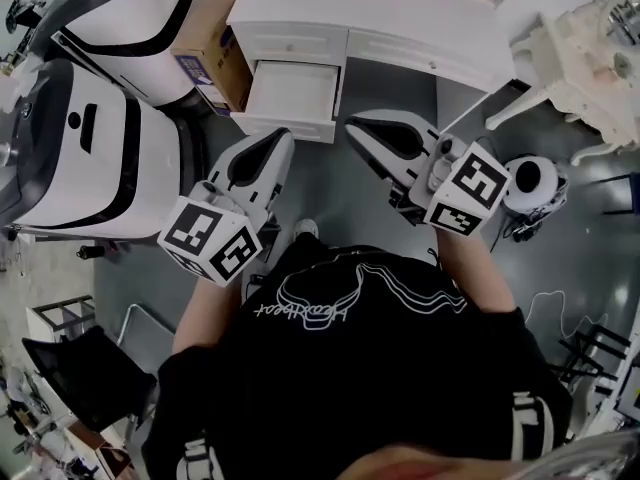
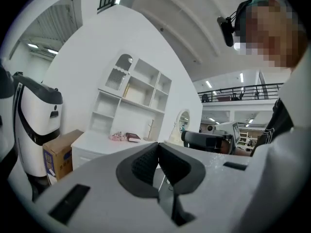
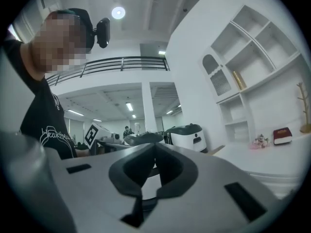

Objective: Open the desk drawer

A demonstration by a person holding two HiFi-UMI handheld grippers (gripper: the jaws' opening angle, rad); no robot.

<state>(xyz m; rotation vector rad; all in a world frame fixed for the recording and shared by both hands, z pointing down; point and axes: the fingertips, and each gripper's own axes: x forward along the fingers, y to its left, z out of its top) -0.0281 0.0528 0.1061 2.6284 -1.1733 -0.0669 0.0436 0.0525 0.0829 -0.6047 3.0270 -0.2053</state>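
From where I stand the job looks done: the drawer (image 1: 293, 90) on the left side of the desk (image 1: 400, 13) is pulled well out, at about eleven o'clock from the person, with its front panel facing them. Nothing seems left except perhaps stepping away. The left hand-held gripper (image 1: 278, 140) and the right hand-held gripper (image 1: 357, 128) are held up in front of the person's chest, pointing towards twelve o'clock. Each one's own view shows its dark pads pressed together with nothing between them, so both are closed and empty, and neither looks to be touching the drawer. The drawer is white like the desk, a shallow box with a pale, bare bottom, and I can see nothing in it. It sits square in its opening rather than skewed. The neighbouring drawer (image 1: 395, 48) at one o'clock is closed flush. A cardboard box (image 1: 215, 43) stands against the desk's side at ten o'clock.
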